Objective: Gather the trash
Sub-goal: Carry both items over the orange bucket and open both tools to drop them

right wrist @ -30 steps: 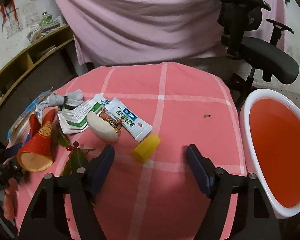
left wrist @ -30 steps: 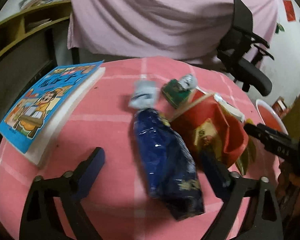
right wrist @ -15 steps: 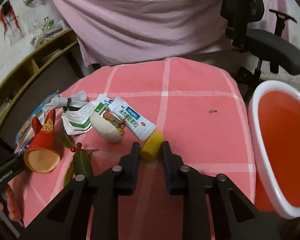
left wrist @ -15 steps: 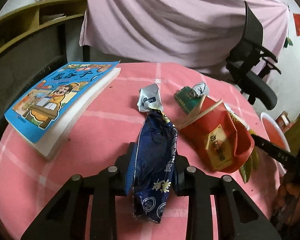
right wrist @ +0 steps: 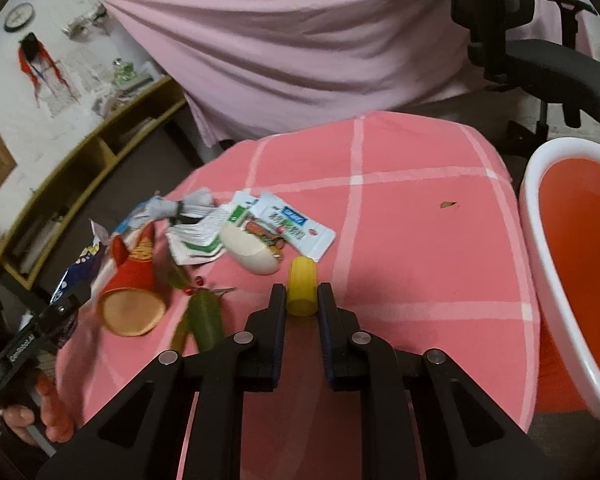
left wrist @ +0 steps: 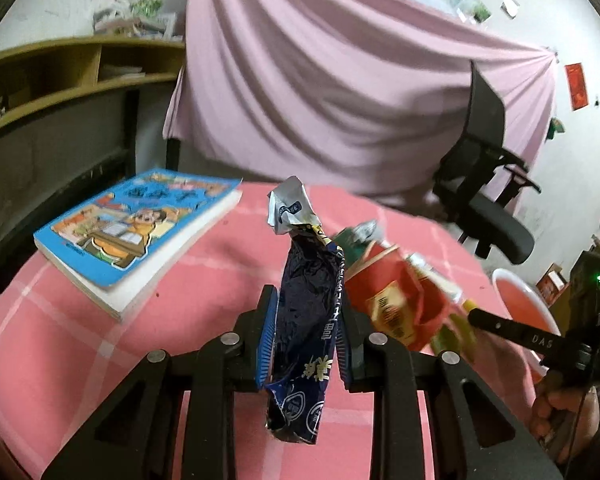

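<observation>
My left gripper [left wrist: 305, 336] is shut on a dark blue snack bag [left wrist: 306, 320] with a crumpled silver top, held above the pink checked tablecloth [left wrist: 80, 352]. My right gripper [right wrist: 302, 300] is shut on a small yellow cap [right wrist: 301, 292], lifted just off the cloth. A red paper cup [right wrist: 130, 292] lies on its side at the left, next to green leaves [right wrist: 204, 316], white sachets [right wrist: 296, 228] and a cream oval piece [right wrist: 248, 250]. The red cup [left wrist: 396, 300] also shows right of the bag in the left wrist view.
A white basin with a red inside [right wrist: 572, 264] stands off the table's right edge. A blue picture book [left wrist: 136, 232] lies at the table's left. A black office chair [right wrist: 540, 52] and pink curtain [right wrist: 300, 52] stand behind. Wooden shelves [left wrist: 60, 76] are at the left.
Both grippers closed from open, the left on the blue bag and the right on the yellow cap, and both have lifted their pieces off the cloth.
</observation>
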`<state>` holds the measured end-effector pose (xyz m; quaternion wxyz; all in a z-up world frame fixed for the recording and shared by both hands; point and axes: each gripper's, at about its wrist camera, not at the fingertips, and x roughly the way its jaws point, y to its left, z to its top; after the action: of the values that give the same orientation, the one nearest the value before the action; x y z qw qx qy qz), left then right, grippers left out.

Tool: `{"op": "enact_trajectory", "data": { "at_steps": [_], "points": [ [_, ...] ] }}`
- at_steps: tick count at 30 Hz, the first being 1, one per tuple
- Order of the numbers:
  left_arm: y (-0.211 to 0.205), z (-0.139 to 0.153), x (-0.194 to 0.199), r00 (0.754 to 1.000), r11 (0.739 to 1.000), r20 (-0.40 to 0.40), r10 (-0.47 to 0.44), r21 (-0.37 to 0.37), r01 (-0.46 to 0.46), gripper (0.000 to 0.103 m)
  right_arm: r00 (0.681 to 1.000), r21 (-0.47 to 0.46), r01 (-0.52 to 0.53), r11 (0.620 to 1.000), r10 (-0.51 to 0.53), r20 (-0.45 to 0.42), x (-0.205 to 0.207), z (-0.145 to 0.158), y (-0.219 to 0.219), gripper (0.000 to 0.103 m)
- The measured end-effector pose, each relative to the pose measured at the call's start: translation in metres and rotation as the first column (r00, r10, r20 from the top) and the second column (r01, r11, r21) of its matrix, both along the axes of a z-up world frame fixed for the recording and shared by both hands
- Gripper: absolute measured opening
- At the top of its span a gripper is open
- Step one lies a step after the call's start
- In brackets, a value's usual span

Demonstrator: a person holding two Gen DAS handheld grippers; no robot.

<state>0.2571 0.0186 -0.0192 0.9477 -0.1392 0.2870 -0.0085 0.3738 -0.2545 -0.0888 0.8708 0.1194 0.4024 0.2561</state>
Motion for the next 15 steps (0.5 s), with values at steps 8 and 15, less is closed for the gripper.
{"op": "enact_trajectory", "data": {
  "at_steps": [8, 15],
  "points": [
    [-0.031, 0.020, -0.025, 0.985, 0.998, 0.170, -0.028, 0.061, 0.018, 0.023, 0.970, 0.075, -0.030, 0.997, 0.011, 0.242, -0.039, 0.030, -0.005, 0.013],
    [-0.087, 0.046, -0.021, 0.963, 0.986, 0.235, -0.133, 0.127, 0.105, 0.023, 0.900, 0.119, 0.027, 0.993, -0.076, 0.429, -0.071, 0.051, -0.026, 0.013]
  ]
}}
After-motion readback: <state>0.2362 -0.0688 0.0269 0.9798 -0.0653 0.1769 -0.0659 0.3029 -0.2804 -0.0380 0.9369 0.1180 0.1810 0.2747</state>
